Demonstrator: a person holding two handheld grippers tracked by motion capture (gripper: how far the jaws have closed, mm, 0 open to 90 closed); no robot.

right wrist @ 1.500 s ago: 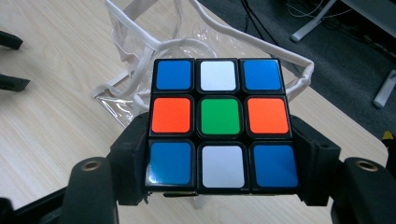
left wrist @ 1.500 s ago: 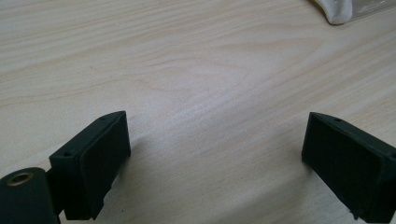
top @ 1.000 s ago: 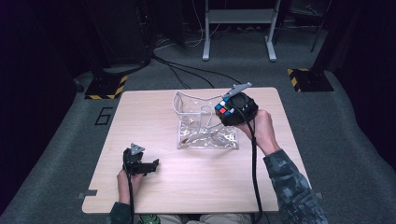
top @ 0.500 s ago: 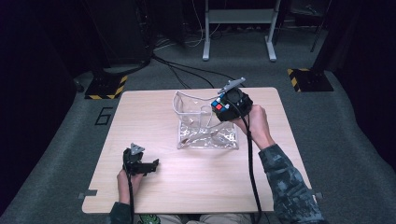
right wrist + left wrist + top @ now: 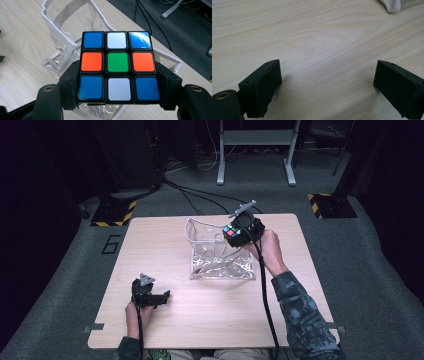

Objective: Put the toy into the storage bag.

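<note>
The right tool (image 5: 117, 100), clamped on the Rubik's cube (image 5: 117, 66), has edged leftward and now hangs over the clear bag (image 5: 220, 252), so dropping the cube in looks near. The left tool (image 5: 327, 87) rests wide open on the surface (image 5: 200, 320).

Spreading across the middle of the high view: a pale wood-grain table (image 5: 150, 245) with rounded corners. Lying under and around it: grey carpet (image 5: 380, 270). Showing on that carpet, just beside the table's left edge: a black figure 6 (image 5: 111, 244). Sticking out at the near left corner: a small grey tape tab (image 5: 94, 327). Snaking over the carpet beyond the far edge: black cables (image 5: 200, 195). Sitting well apart, far left and far right: two yellow-and-black striped plates (image 5: 114, 213). Standing farther back, between them: a light grey metal frame (image 5: 255, 140) on two feet.
</note>
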